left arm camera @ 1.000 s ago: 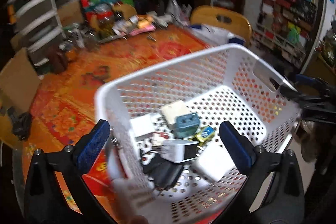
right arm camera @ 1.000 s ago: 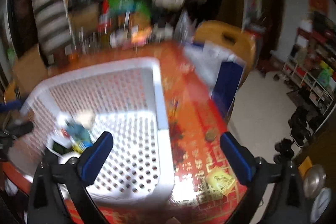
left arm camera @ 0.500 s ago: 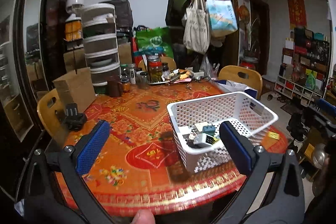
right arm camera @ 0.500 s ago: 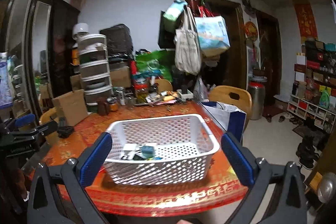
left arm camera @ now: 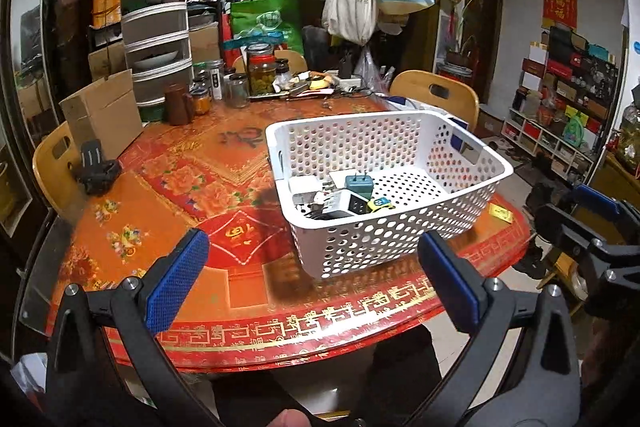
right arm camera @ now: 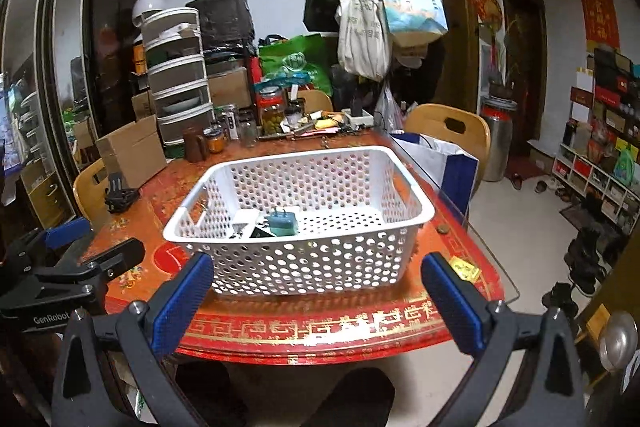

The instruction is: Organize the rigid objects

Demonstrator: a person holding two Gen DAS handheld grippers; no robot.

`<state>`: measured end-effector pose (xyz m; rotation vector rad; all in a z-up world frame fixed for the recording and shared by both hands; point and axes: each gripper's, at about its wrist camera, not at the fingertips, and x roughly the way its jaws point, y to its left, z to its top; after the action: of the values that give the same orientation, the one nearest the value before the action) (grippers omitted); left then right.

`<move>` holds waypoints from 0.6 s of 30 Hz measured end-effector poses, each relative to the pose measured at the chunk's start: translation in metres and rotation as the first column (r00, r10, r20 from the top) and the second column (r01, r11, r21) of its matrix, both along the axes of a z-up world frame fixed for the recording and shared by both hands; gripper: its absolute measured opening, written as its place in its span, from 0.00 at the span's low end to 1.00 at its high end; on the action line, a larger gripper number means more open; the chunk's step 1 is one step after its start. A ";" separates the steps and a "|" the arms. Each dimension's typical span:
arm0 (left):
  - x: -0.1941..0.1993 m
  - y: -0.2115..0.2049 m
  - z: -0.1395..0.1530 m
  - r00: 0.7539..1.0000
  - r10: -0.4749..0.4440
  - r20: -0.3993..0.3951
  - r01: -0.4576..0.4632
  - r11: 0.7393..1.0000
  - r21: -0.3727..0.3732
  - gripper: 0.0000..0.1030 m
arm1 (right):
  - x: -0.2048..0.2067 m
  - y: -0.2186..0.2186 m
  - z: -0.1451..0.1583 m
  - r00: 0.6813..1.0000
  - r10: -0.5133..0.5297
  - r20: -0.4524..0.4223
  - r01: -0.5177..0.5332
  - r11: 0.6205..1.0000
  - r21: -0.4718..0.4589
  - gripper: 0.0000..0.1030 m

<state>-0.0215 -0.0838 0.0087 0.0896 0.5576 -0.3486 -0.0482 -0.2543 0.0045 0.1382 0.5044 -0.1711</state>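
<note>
Both handheld grippers hover off the near edge of a round table, neither touching anything; the left gripper (left arm camera: 312,283), with black arms and blue ribbed pads, has its jaws spread wide and empty; the right gripper (right arm camera: 318,293), of the same make, is likewise released, fingers far apart with nothing between them. On the round table covered in an orange-red floral cloth with gold border (left arm camera: 248,311) stands a white perforated plastic basket (right arm camera: 304,263), rectangular, with cut-out handles, set toward the table's near right side. Inside the basket, gathered in its near left corner, lies a cluster of small rigid items: a teal plug adapter with two prongs standing upright (left arm camera: 359,185); a white power adapter (left arm camera: 303,184) just behind and left of it; a white cube charger with dark sockets (left arm camera: 347,205); a small yellow-and-blue item (left arm camera: 380,203), possibly a toy, though it is too small to identify; dark cables sit tangled beneath them. A small yellow card (right arm camera: 464,268) lies on the cloth just right of the basket; a brown cardboard box (left arm camera: 102,115) stands at the far left edge; glass jars (left arm camera: 262,69) crowd the far side near a grey tiered drawer tower (left arm camera: 156,23).
</note>
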 end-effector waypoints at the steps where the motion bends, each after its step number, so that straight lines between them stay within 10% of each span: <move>1: 0.001 -0.001 -0.001 1.000 0.011 0.009 -0.012 1.000 0.011 1.00 | 0.001 -0.002 -0.002 1.000 -0.004 -0.008 0.004 1.000 0.002 1.00; 18: -0.002 -0.011 0.006 1.000 0.005 0.019 -0.006 1.000 0.019 1.00 | 0.004 0.001 -0.005 0.999 0.023 -0.027 -0.023 1.000 -0.011 1.00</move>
<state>-0.0235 -0.0948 0.0149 0.1093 0.5426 -0.3368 -0.0444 -0.2532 -0.0006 0.1193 0.5313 -0.1536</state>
